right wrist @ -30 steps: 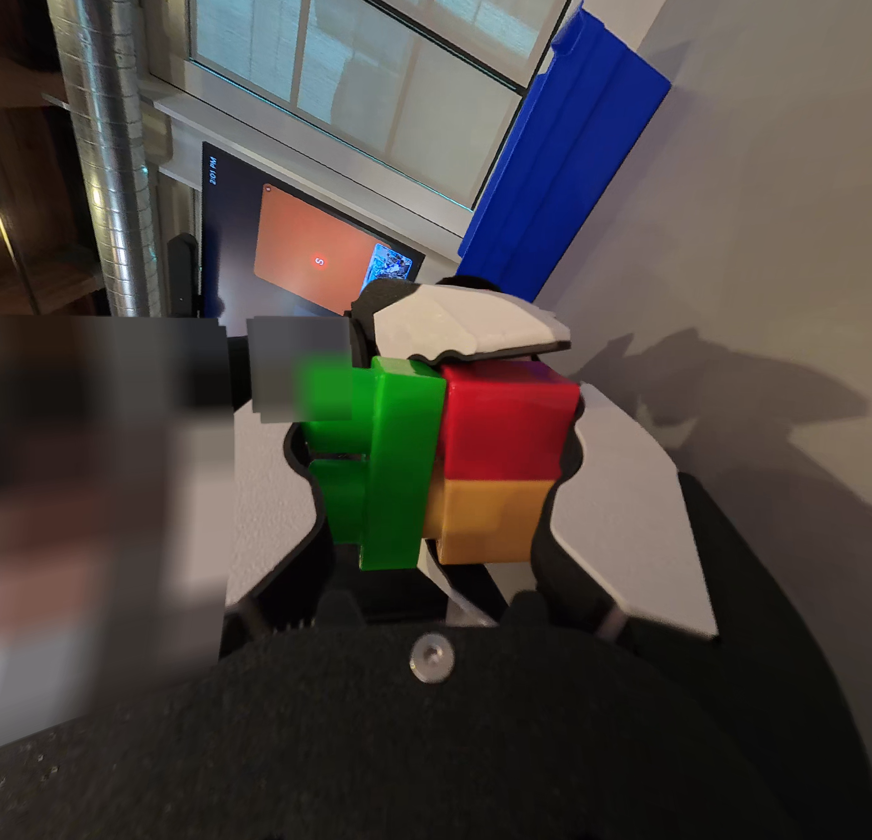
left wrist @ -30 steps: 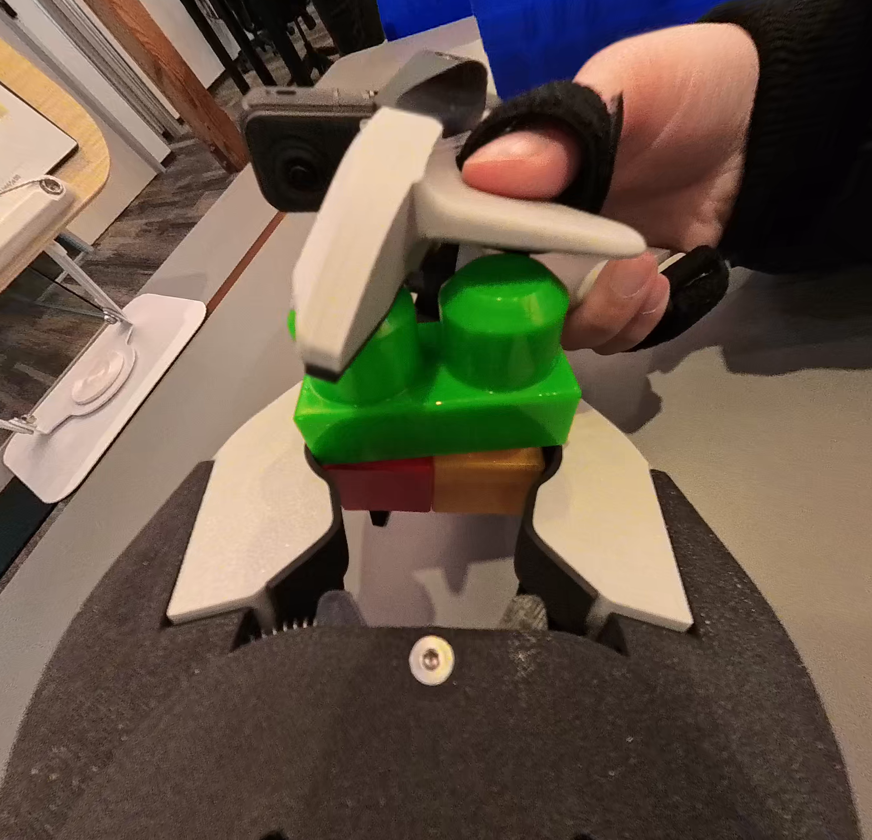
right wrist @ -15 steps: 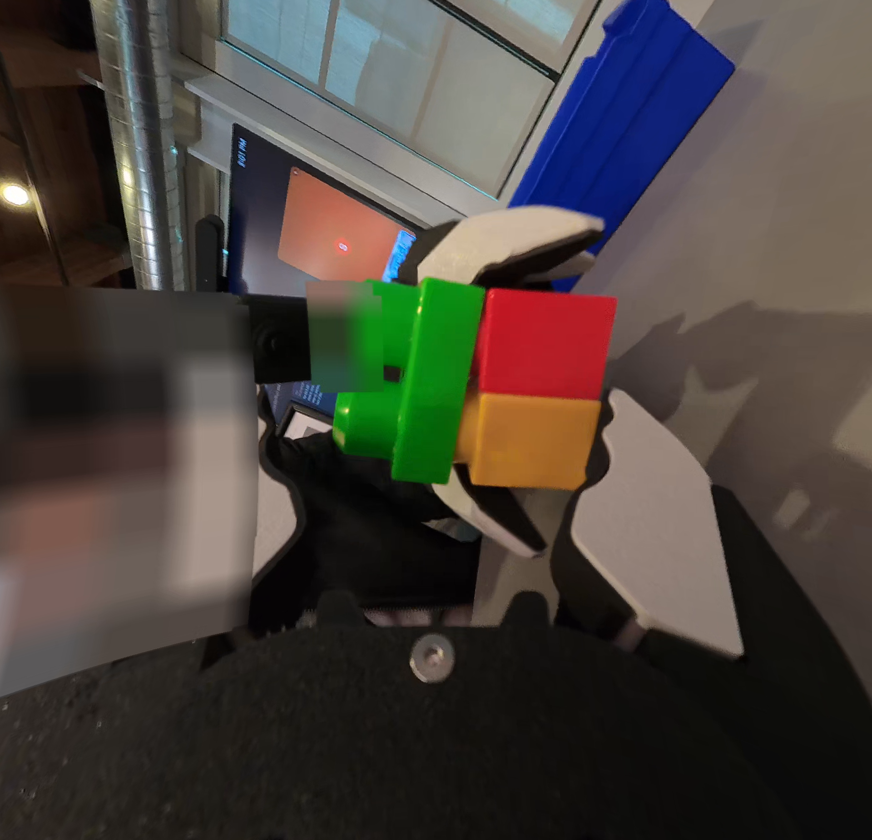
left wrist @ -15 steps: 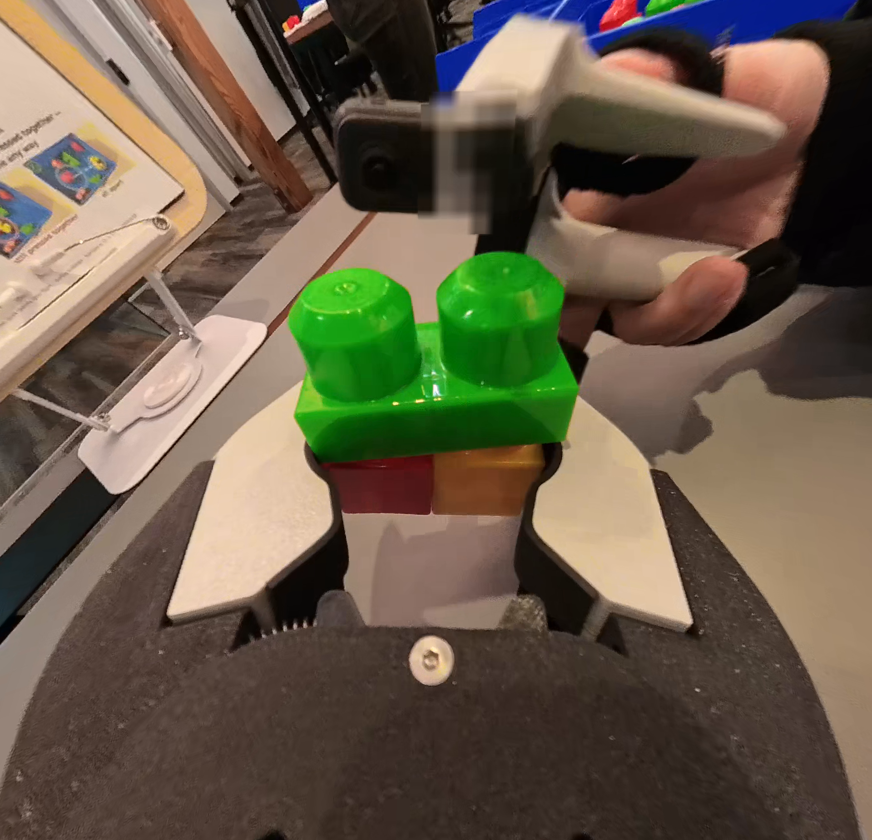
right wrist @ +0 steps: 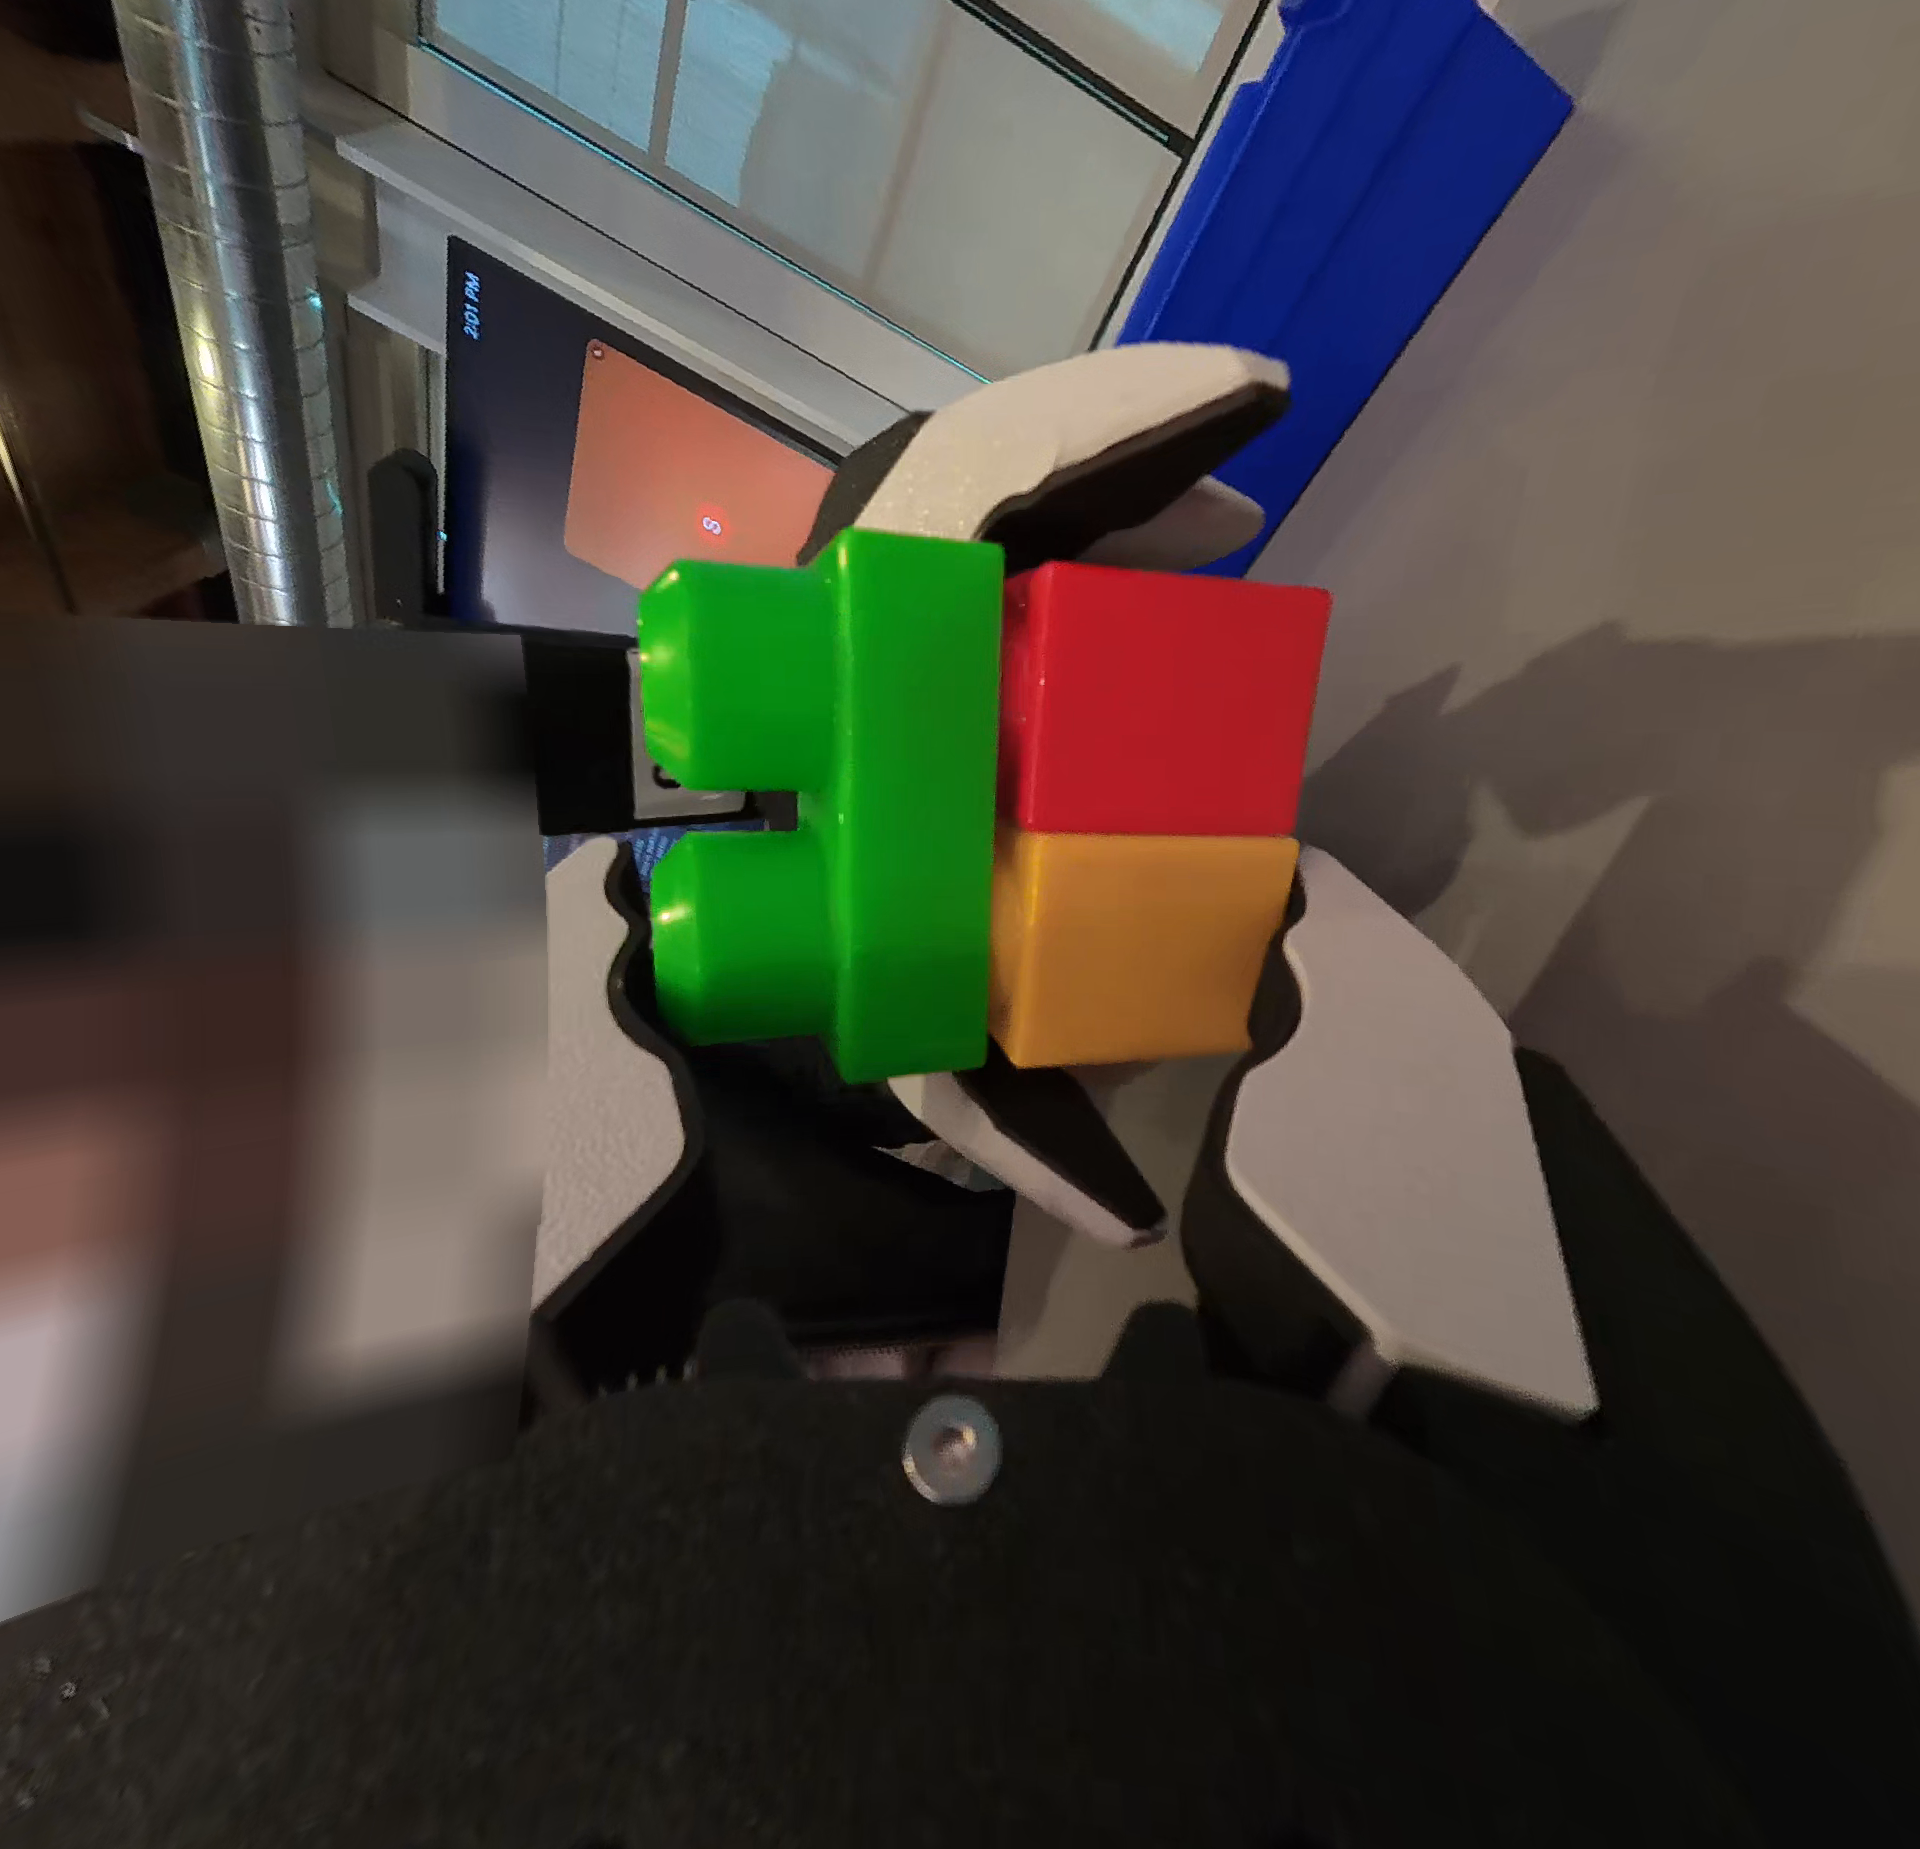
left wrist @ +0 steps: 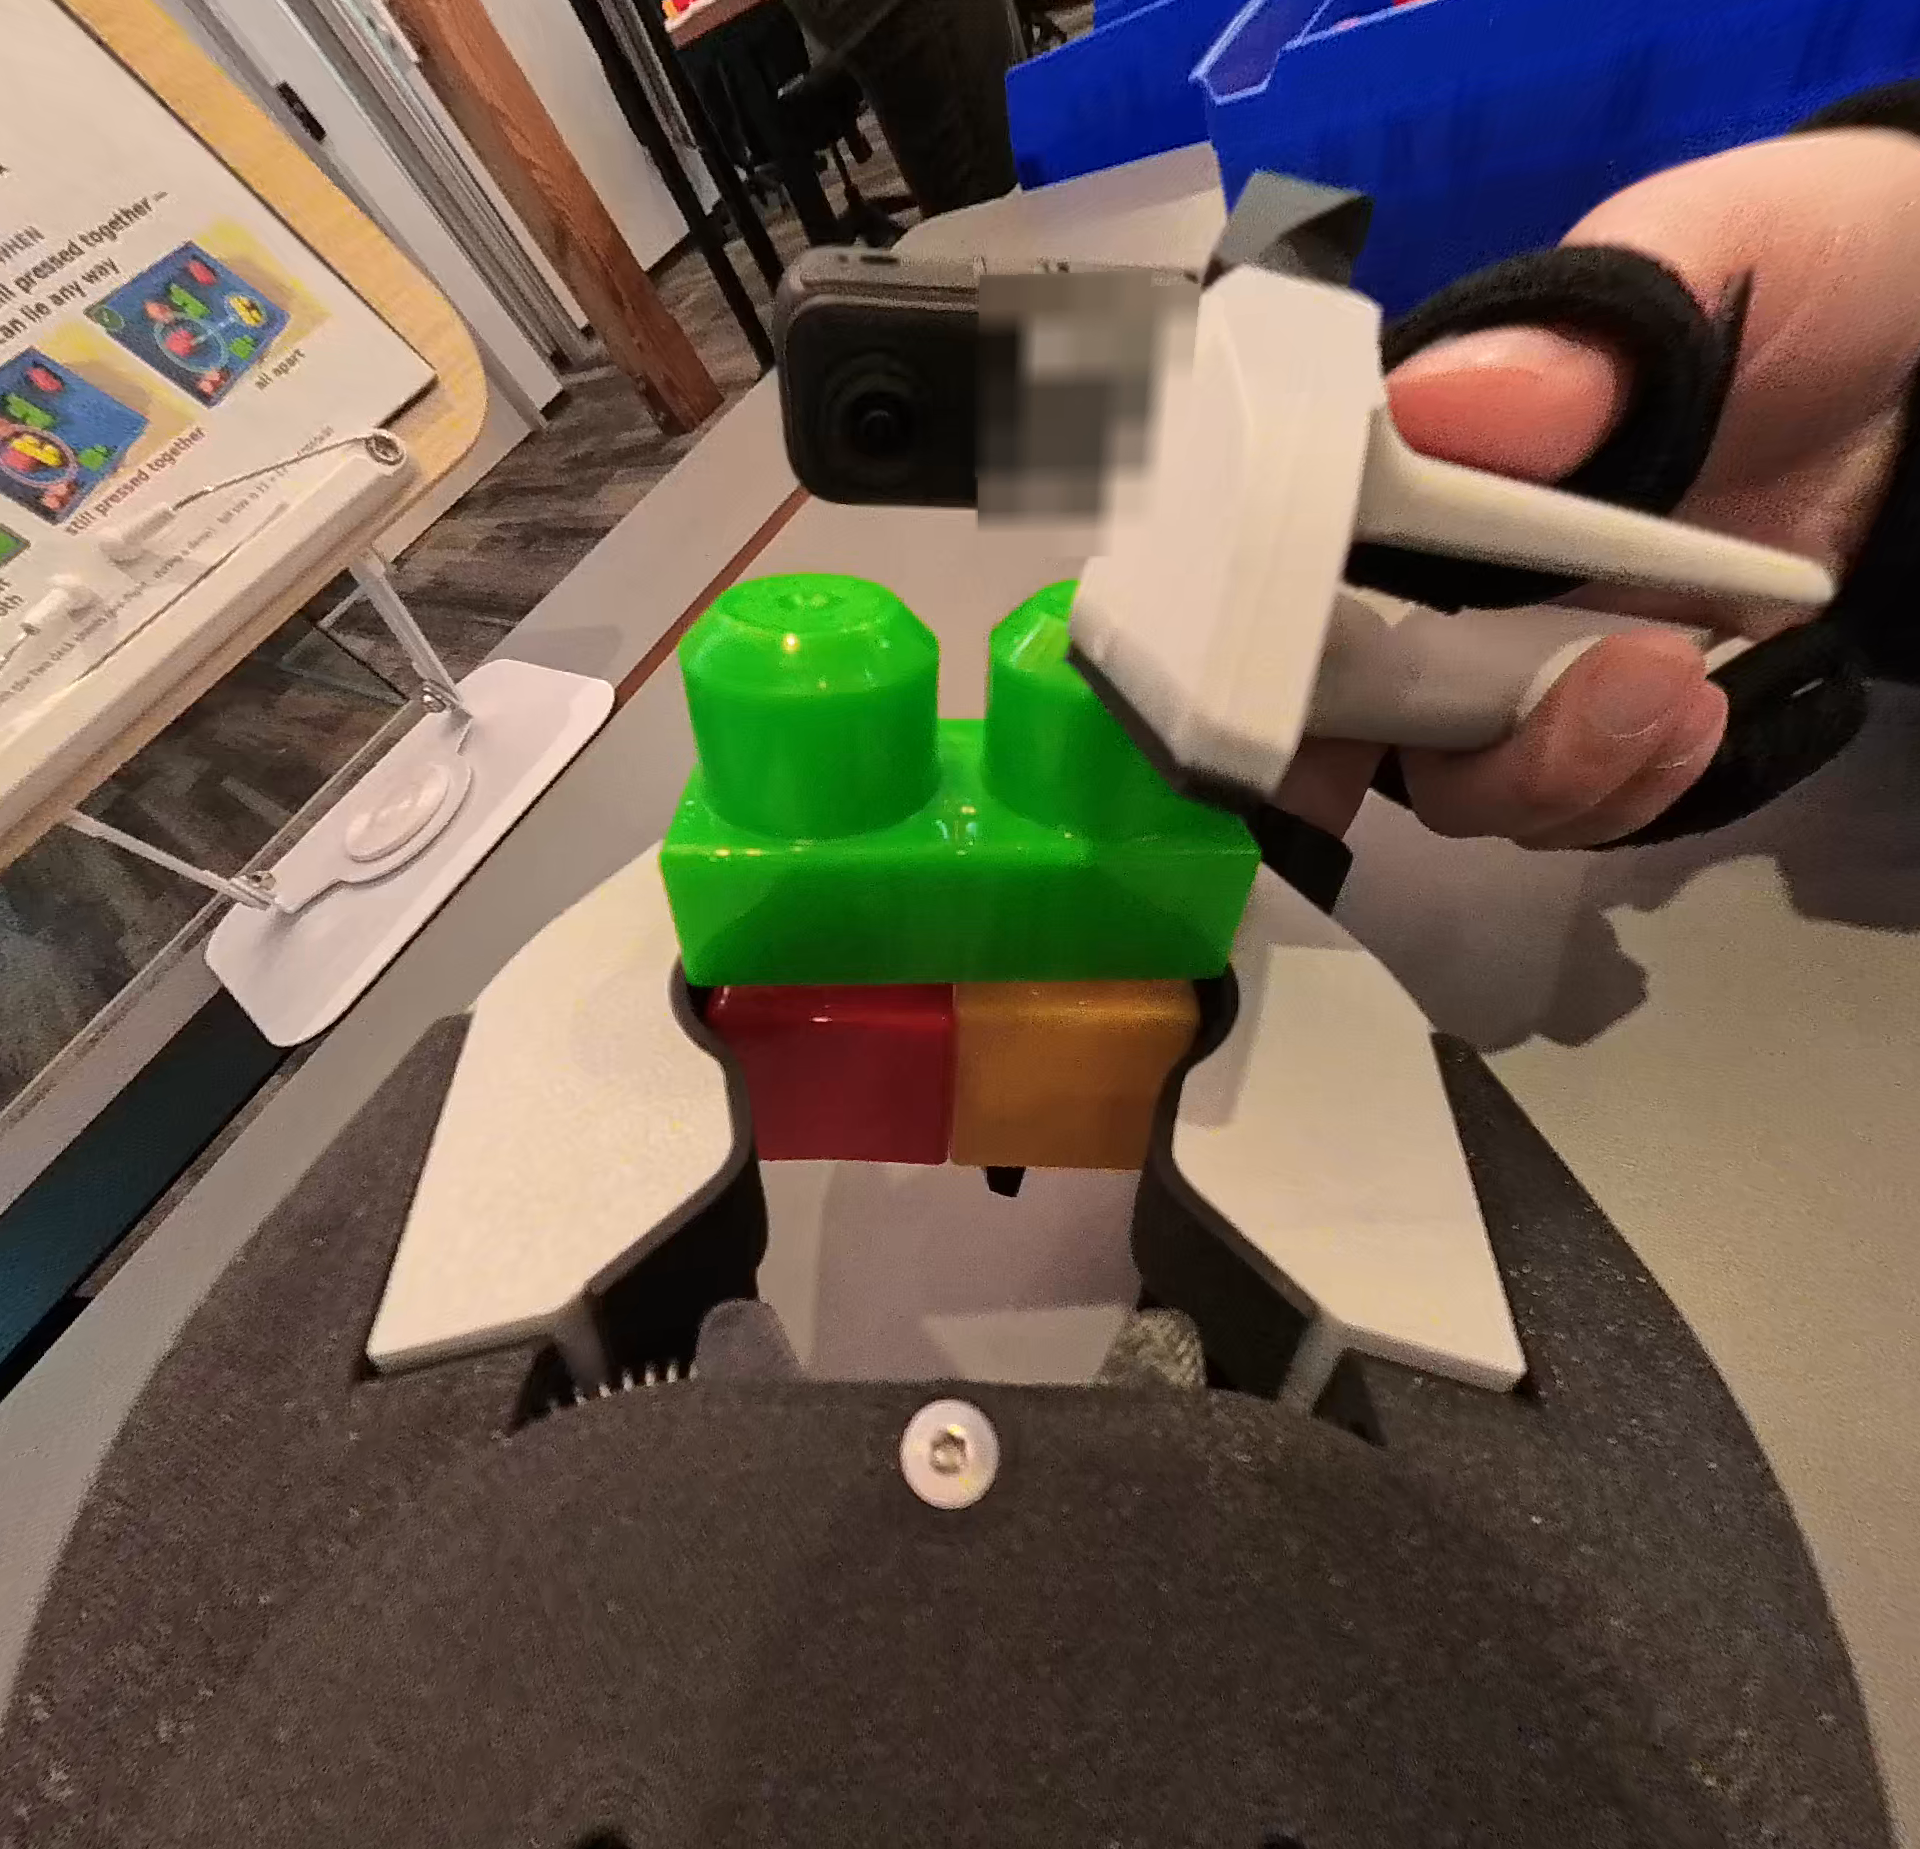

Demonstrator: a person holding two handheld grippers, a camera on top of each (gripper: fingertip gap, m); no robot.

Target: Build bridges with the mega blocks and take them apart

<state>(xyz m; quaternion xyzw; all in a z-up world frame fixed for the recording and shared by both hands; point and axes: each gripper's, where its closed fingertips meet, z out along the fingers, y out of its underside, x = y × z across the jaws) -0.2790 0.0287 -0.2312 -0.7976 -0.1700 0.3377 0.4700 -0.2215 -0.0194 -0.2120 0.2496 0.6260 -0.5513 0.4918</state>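
A small bridge, a green two-stud block [left wrist: 956,895] on top of a red block [left wrist: 842,1072] and a yellow block [left wrist: 1070,1072], is held above the grey table. My left gripper [left wrist: 956,1020] is shut on the red and yellow blocks from both sides. My right gripper [left wrist: 1247,791] comes in from the upper right, one finger over the green block's right stud. In the right wrist view the bridge lies sideways: green block [right wrist: 914,812], red block [right wrist: 1164,698], yellow block [right wrist: 1132,947]. My right gripper [right wrist: 956,916] spans the lower stud and the yellow block's underside, fingers against both.
Blue bins [left wrist: 1558,85] with loose blocks stand at the back right of the table [left wrist: 1714,1124]. An instruction board [left wrist: 156,345] on a white-footed stand [left wrist: 416,833] sits left, past the table edge. A blue bin [right wrist: 1351,189] and a dark screen [right wrist: 644,469] show behind. One gripper's finger ends stand about 6 cm off the other's.
My right gripper left the stud over the red block, pulled back and opened, then came down over the stud above the yellow block. My left gripper kept its hold.
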